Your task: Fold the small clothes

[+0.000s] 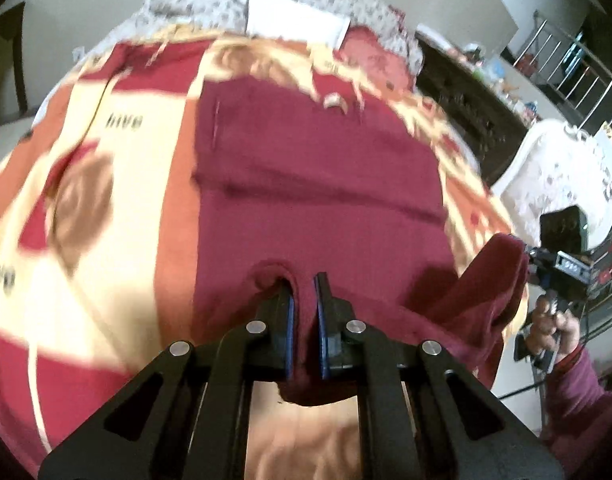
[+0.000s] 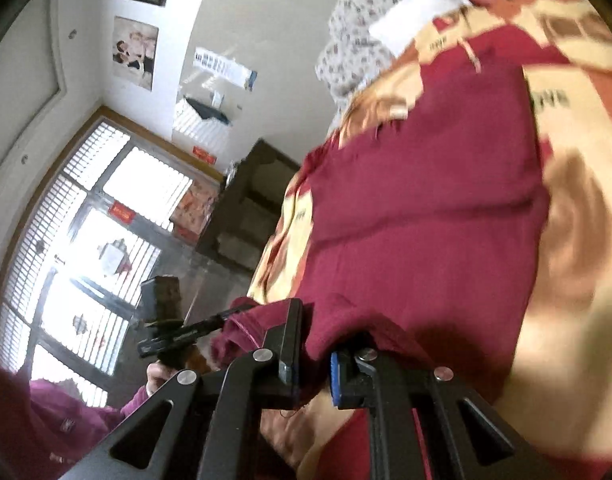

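Note:
A dark red garment lies spread on a patterned red, cream and orange bed cover. My left gripper is shut on the garment's near hem, with cloth bunched between its fingers. In the right wrist view the same garment fills the middle, and my right gripper is shut on another part of its near edge, lifted off the cover. The other gripper shows at the left of that view, holding the raised corner.
A floral pillow and a white folded cloth lie at the bed's head. A dark wooden cabinet stands beside the bed. A large window is behind it. A white chair stands at the right.

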`<control>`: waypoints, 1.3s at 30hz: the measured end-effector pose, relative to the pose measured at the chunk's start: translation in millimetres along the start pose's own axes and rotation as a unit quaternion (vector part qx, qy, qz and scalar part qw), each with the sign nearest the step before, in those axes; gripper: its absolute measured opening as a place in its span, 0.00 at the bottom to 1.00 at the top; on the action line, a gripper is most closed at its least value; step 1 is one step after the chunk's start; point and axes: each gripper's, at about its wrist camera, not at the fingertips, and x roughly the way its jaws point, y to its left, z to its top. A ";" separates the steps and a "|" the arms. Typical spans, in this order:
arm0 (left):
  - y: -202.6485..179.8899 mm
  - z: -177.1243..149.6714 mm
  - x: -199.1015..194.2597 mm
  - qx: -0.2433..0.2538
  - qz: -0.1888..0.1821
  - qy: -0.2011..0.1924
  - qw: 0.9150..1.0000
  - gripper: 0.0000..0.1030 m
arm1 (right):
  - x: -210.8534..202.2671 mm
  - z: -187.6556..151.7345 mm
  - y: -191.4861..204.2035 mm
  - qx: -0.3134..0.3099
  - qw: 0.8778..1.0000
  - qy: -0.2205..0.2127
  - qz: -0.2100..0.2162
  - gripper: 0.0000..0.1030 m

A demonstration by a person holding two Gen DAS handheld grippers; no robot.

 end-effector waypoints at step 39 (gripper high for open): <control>47.2 190.4 119.3 -0.082 -0.007 -0.022 0.996 0.36 | 52.3 178.3 -46.0 -0.058 0.989 -0.033 -0.135 0.63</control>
